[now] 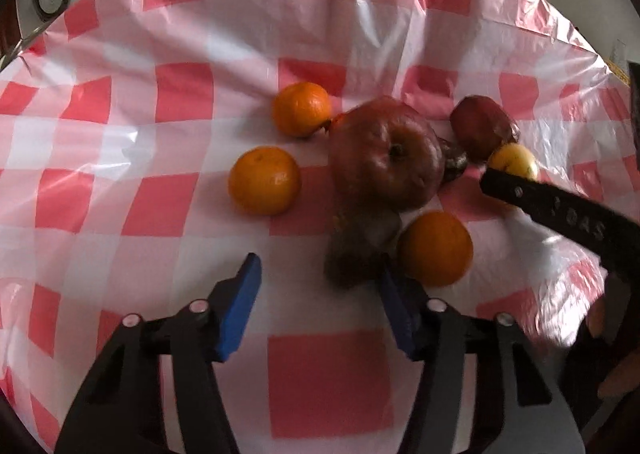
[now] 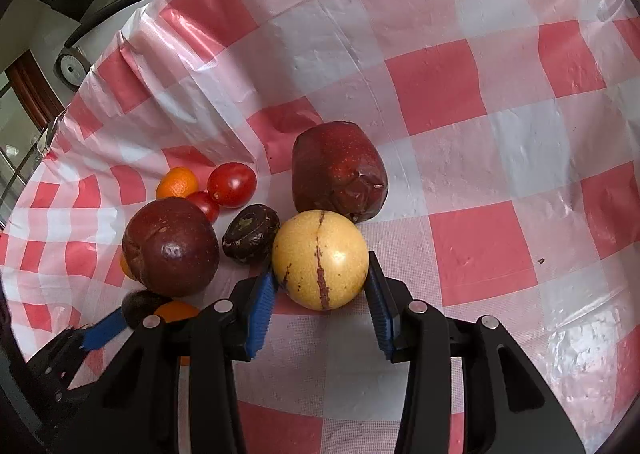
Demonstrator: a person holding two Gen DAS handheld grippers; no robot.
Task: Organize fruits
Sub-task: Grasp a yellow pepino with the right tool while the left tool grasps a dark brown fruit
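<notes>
A red-and-white checked plastic tablecloth [image 2: 472, 102] covers the surface, and the fruit lies in a loose cluster on it. The right gripper [image 2: 322, 304] has its blue ribbed pads pinched against both sides of a round yellow fruit with brown streaks [image 2: 320, 258], which sits low on the cloth between the fingers. Just behind it stands a wrinkled dark red apple [image 2: 338, 172], and to the left a small dark purple fruit [image 2: 251, 233] lies beside a larger dark red apple [image 2: 171, 246]. Two small red tomatoes [image 2: 232, 184] and a small orange mandarin [image 2: 178, 182] lie further back on the left. In the left wrist view, the left gripper [image 1: 320, 294] has its jaws spread, with bare cloth between the blue pads; a blurred dark fruit [image 1: 356, 250] lies just at the tip of its right finger, and whether they touch cannot be told. An orange mandarin [image 1: 436, 248] sits right beside that finger, with two more mandarins [image 1: 264, 180] further off on the left of the large apple.
</notes>
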